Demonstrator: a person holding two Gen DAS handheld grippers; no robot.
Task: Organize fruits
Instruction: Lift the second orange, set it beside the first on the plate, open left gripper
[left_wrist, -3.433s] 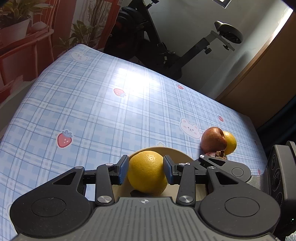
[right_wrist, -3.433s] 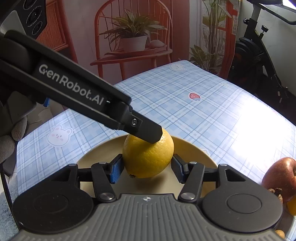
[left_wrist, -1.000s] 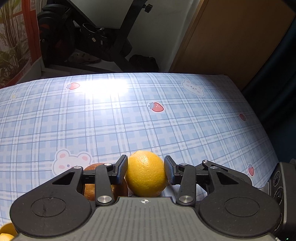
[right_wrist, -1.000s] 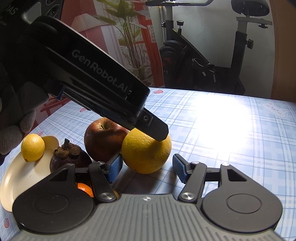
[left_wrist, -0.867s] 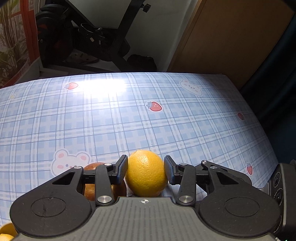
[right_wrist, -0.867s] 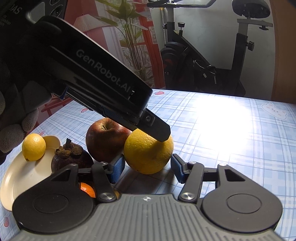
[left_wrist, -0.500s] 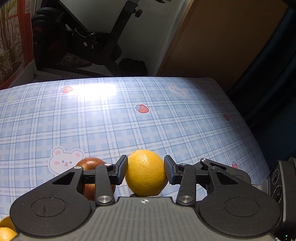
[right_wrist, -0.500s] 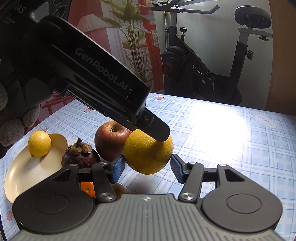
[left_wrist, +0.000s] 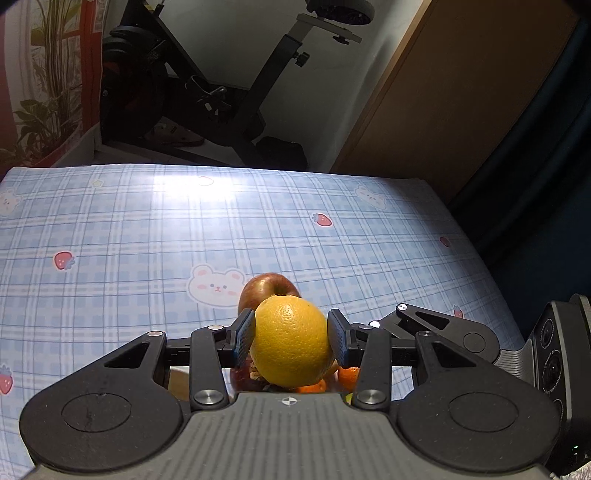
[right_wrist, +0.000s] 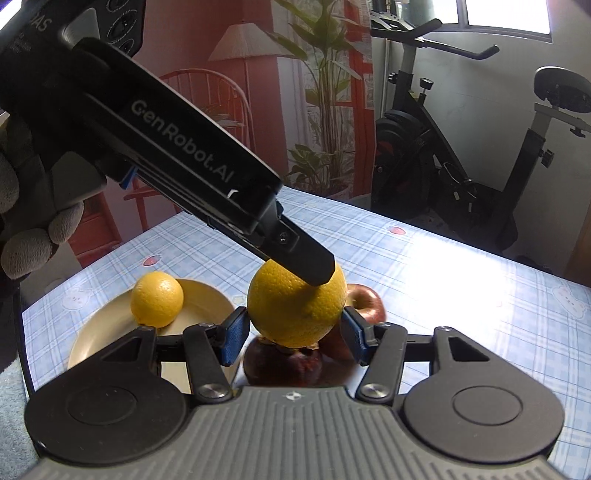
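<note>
My left gripper (left_wrist: 291, 338) is shut on a large yellow orange (left_wrist: 291, 340) and holds it above the other fruits. The same orange (right_wrist: 296, 305) shows in the right wrist view with the left gripper's finger across it. My right gripper (right_wrist: 293, 334) is open, its pads flanking the orange without touching. Below lie a red apple (left_wrist: 267, 287), also seen in the right wrist view (right_wrist: 364, 301), a dark mangosteen (right_wrist: 282, 363) and small orange tangerines (left_wrist: 348, 376). A small lemon (right_wrist: 157, 299) sits on a cream plate (right_wrist: 207, 299) at left.
The table wears a blue plaid cloth with bears and strawberries (left_wrist: 147, 229). An exercise bike (right_wrist: 461, 155) stands beyond the far edge. A wooden door (left_wrist: 461, 92) and a dark curtain stand at the right.
The left gripper has lifted the orange higher and moved it back over the fruit pile. The apple now shows behind the orange, and the plate with the lemon is closer in the right view.
</note>
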